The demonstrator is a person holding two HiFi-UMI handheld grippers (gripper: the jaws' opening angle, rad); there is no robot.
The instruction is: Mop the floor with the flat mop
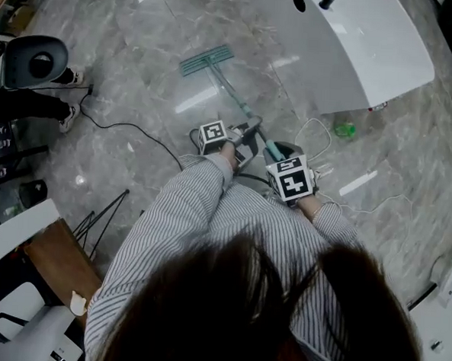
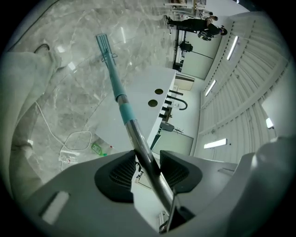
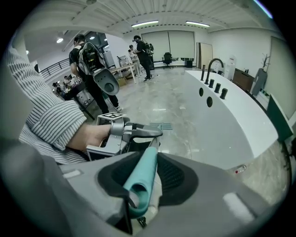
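Striped sleeves [image 1: 187,212] reach forward. The right gripper [image 3: 148,172] is clamped on the teal top end of the mop [image 1: 230,91], and the left gripper [image 2: 146,165], nearer the head [image 1: 206,60], clamps the steel shaft. The handle slants away to the head, flat on the floor [image 1: 125,86].

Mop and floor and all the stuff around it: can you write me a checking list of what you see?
Surface: grey marble floor, shiny with light reflections.
Job's things: flat mop, its head flat on the floor near the tub.
Clutter: green bottle lying by the tub.
Grippers: left gripper shut on the mop's metal handle; right gripper shut on its teal end grip.
Cables: black cable and white cable lie loose on the floor.
Surroundings: white tub on the right; another person stands nearby.
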